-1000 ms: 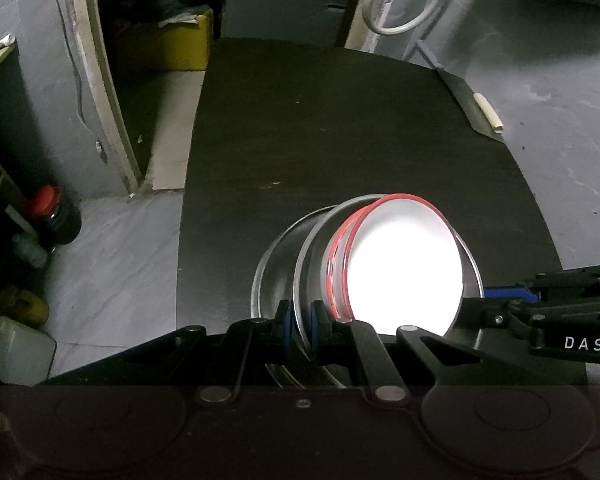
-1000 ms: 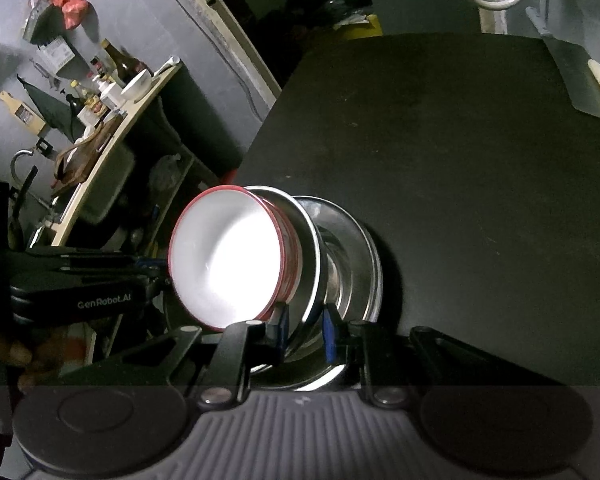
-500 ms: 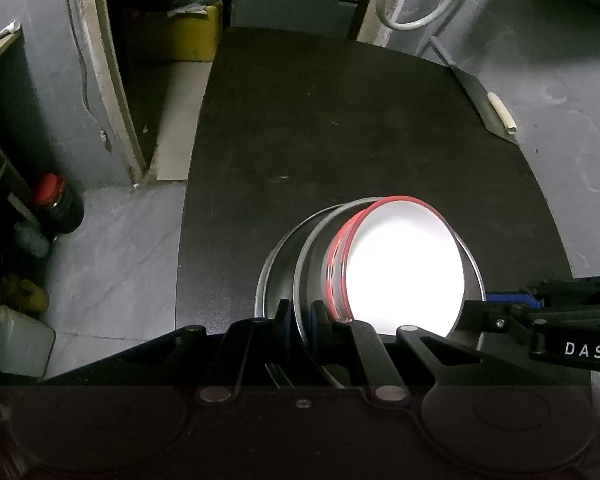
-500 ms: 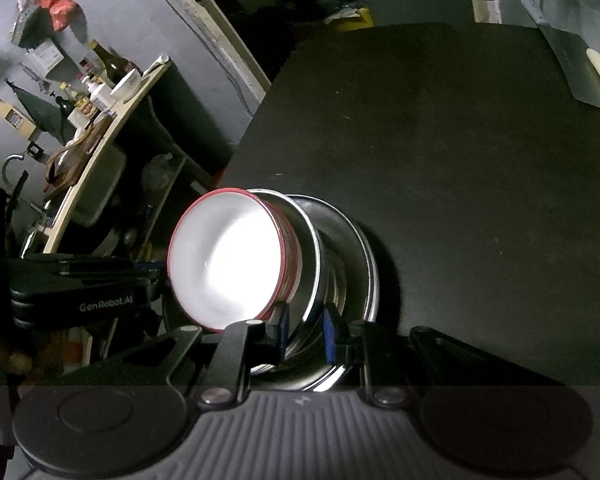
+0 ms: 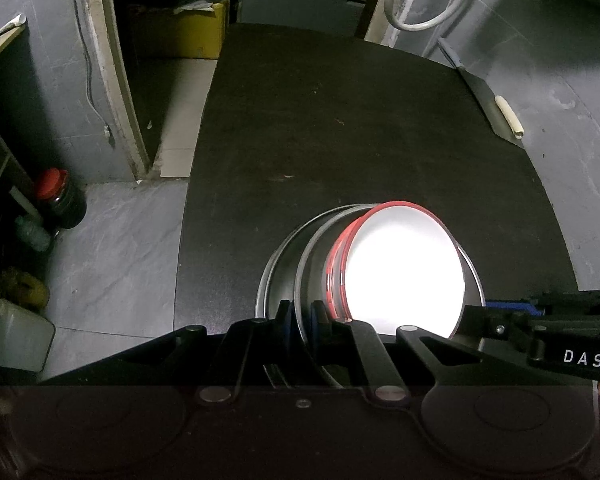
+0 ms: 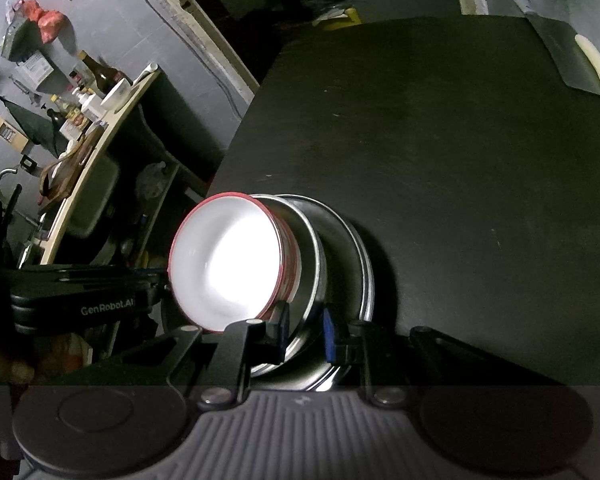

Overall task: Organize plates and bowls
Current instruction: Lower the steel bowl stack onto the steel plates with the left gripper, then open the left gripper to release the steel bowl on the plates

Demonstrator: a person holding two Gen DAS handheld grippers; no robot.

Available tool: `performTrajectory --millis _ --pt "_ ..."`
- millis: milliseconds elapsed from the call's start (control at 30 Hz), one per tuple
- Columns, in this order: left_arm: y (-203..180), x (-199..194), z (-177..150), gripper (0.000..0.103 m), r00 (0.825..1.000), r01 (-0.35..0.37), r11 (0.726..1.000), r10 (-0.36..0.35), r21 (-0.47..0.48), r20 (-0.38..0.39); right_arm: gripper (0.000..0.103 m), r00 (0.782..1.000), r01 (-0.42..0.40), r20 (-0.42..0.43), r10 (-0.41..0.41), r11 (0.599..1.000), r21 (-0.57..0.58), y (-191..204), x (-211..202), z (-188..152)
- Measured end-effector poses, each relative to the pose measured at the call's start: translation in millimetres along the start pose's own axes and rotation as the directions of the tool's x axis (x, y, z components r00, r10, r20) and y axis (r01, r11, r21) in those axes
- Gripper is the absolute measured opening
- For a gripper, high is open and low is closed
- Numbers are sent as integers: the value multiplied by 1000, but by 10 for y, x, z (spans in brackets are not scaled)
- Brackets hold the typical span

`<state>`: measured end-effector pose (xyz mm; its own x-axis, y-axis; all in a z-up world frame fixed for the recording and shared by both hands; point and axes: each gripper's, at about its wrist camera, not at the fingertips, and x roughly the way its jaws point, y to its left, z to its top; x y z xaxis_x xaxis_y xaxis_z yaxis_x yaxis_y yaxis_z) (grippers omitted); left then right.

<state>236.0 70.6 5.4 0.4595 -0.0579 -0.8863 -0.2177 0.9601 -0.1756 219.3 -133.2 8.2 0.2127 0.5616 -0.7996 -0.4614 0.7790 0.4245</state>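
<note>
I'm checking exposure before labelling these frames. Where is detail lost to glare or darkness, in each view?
Left wrist view: the red-rimmed bowl interior is blown out to flat white, and the black table is dim. Right wrist view: the same bowl glares white with only faint shading, and the steel plates cast a dark shadow.

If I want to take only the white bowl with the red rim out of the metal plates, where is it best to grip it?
Probably its red rim: the white bowl sits highest in the metal plates, so only that edge is exposed. Come from above, one finger inside, one outside.
</note>
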Motion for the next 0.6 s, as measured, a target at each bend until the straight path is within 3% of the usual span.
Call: performTrajectory --millis 600 --pt "30 -3 2 7 1000 4 1000 -4 -24 5 22 999 40 32 -39 999 -17 80 16 -65"
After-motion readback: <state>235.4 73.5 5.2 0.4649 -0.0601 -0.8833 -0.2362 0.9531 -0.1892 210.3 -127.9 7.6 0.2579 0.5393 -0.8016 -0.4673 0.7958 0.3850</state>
